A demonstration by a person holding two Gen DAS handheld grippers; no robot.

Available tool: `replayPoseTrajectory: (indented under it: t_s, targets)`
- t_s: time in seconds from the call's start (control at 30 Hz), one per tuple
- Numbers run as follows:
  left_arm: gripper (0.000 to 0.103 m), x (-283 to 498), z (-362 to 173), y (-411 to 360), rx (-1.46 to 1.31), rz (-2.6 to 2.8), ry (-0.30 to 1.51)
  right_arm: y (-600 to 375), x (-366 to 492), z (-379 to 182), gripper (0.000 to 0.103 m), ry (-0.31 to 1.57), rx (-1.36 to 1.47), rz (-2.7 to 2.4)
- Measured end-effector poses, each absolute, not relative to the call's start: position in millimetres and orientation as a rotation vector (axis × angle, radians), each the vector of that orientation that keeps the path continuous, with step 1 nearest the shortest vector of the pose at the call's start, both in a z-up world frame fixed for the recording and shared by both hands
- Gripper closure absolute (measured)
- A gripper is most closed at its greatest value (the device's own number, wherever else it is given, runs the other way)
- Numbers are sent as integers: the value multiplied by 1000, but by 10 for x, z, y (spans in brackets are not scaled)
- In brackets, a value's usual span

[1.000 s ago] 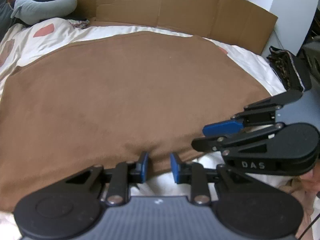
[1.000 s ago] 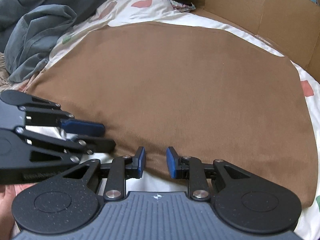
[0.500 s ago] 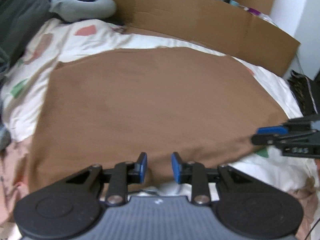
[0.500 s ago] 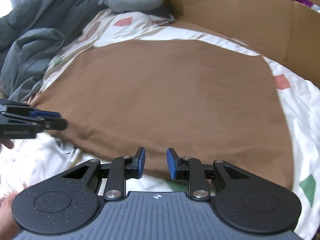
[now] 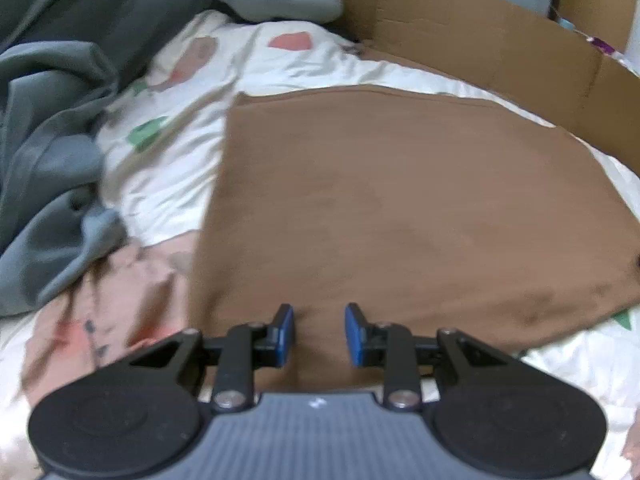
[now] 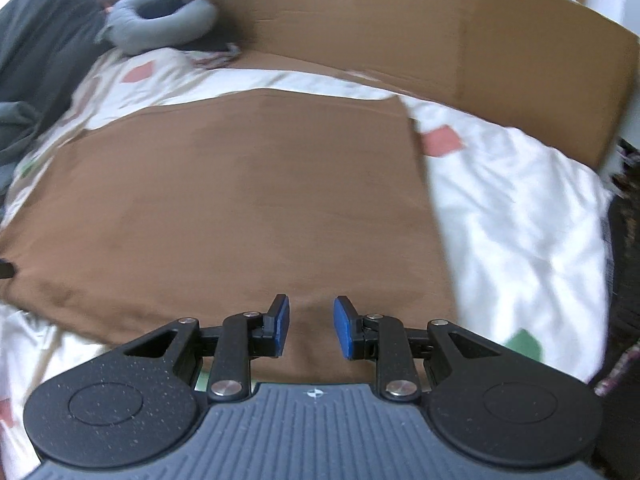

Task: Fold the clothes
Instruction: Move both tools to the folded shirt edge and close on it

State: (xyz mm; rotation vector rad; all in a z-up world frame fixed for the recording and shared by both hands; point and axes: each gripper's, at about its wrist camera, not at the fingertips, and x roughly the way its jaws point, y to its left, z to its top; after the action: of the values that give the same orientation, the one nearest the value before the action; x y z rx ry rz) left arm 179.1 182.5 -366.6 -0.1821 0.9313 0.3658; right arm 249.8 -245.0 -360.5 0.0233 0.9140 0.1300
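My left gripper point(image 5: 318, 334) above near edge of flat brown rectangular cloth point(image 5: 400, 216), blue pads parted, nothing pinched. My right gripper point(image 6: 308, 326) likewise, pads parted, empty, over same near edge toward cloth's right corner. Cloth spread flat ahead of both on white patterned bedsheet point(image 6: 520, 220). Grey rumpled blanket point(image 5: 44, 160) far left of left gripper. Cardboard wall point(image 6: 440, 20) stands beyond cloth.

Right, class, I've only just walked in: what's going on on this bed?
A person is working a handheld gripper in each hand over a brown cloth spread flat on a patterned bedsheet. The left gripper and right gripper sit at its near edge, jaws apart, gripping nothing. No fold is made yet.
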Motion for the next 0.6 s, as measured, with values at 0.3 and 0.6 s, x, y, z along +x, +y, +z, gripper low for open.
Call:
replayPoseTrajectory:
  t_s: [0.3, 0.6]
  targets:
    - [73, 1610, -3676, 2063, -245, 445, 933, -2945, 2433, -3738, 71, 947, 51, 16]
    - [70, 1388, -3511, 2270, -282, 542, 920, -3165, 2284, -3710, 71, 942, 187, -31]
